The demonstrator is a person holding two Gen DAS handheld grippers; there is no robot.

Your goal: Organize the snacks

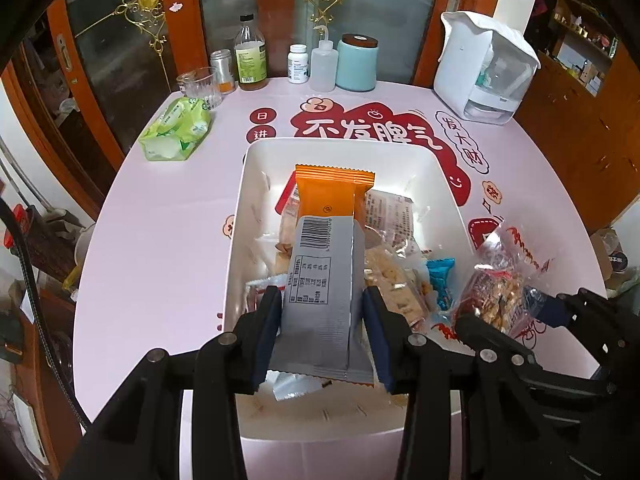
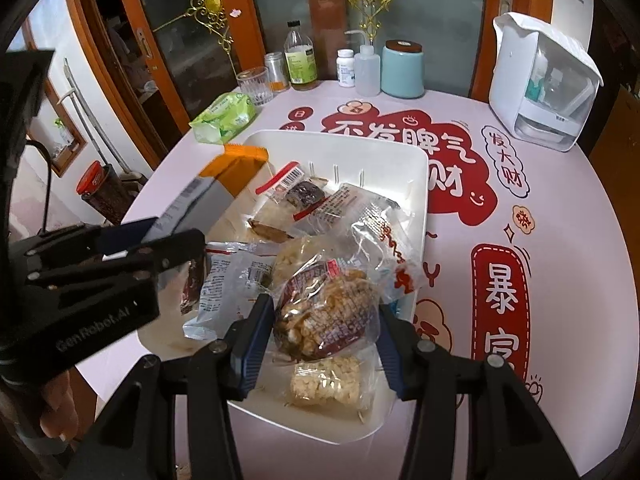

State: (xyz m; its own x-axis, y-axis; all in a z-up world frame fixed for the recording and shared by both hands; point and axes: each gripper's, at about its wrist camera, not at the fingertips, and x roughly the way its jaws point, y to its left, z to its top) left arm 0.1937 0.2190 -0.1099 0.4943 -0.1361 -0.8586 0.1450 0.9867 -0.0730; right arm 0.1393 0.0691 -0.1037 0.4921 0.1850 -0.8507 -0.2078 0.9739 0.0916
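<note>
Nearly done: most snacks already in bin [image 1: 448, 200]. Left gripper [image 1: 322, 312] clamped on orange pack [image 1: 324, 264], right gripper [image 2: 326, 320] on nut bag [image 2: 324, 316], both above bin, unreleased.

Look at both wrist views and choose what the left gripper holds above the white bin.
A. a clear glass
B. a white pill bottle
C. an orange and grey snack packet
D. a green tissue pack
C: the left gripper pinches the orange and grey snack packet between its pads over the white bin.
</note>
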